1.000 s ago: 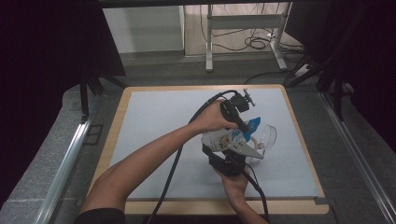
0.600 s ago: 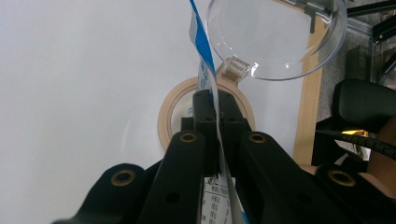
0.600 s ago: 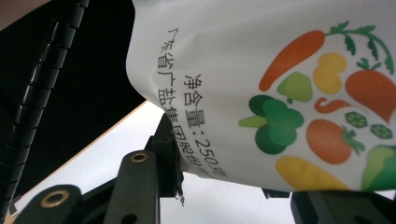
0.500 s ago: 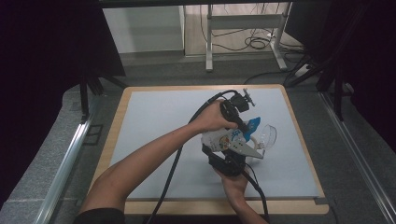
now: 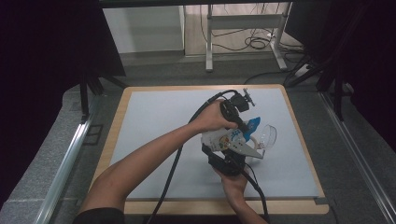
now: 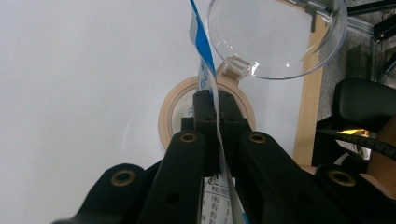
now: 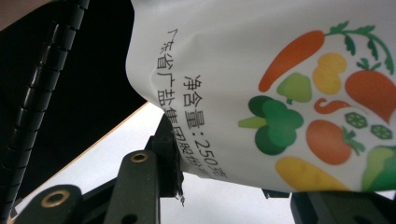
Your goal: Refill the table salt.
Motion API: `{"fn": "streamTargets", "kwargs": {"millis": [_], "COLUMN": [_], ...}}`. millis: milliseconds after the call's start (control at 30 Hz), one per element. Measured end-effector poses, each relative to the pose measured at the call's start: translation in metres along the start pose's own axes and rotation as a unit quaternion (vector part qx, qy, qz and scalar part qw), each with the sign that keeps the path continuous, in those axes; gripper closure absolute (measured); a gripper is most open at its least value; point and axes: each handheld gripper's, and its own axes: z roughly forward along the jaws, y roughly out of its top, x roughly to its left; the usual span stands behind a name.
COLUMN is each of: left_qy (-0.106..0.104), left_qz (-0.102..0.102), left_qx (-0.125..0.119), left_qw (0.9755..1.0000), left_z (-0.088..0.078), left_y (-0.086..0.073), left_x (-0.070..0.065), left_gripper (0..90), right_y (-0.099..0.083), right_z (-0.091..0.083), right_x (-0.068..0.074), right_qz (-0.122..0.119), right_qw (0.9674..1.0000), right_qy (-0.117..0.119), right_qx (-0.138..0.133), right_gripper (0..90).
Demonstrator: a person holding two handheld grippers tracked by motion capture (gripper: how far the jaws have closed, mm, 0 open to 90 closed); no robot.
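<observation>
A white bag (image 5: 223, 138) printed with vegetables (image 7: 299, 112), blue along its top edge (image 6: 201, 44), is held above the mat between both grippers. My left gripper (image 5: 241, 129) reaches down from above and its jaws are shut on the bag's thin top edge (image 6: 215, 109). From the near side, my right gripper (image 5: 229, 151) is shut on the bag's lower part (image 7: 224, 175). Under the bag stands a round jar with a wooden rim (image 6: 167, 116). Its clear hinged lid (image 5: 267, 135) (image 6: 275, 37) is swung open.
A grey mat (image 5: 159, 126) covers the wooden-edged table (image 5: 116, 112). Black cables trail from both grippers toward the near edge. A metal desk frame (image 5: 243, 32) and floor cables lie beyond the table. Dark curtains hang at both sides.
</observation>
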Motion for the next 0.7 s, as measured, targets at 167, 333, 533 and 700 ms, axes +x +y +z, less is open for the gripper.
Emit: {"fn": "streamTargets", "kwargs": {"millis": [167, 333, 533, 700], "left_qy": [0.001, 0.001, 0.001, 0.001], "left_qz": [0.0, 0.0, 0.0, 0.0], "left_qx": [0.001, 0.001, 0.001, 0.001], "left_qw": [1.0, 1.0, 1.0, 1.0], "left_z": [0.0001, 0.0006, 0.0006, 0.0009], "left_y": [0.0, 0.0002, 0.0005, 0.0008], "left_x": [-0.0007, -0.0006, -0.0009, -0.0009], "left_gripper": [89.8, 89.8, 89.8, 89.8], "right_y": [-0.0003, -0.0005, -0.0006, -0.0008], "right_z": [0.0004, 0.0006, 0.001, 0.0013], "right_x": [0.0003, 0.0001, -0.0003, -0.0008], "right_qz": [0.0, 0.0, 0.0, -0.001], "right_qw": [1.0, 1.0, 1.0, 1.0], "right_qy": [0.0, -0.001, -0.002, -0.004], "right_qx": [-0.001, -0.001, -0.002, -0.004], "right_gripper": [58.3, 58.3, 58.3, 58.3]}}
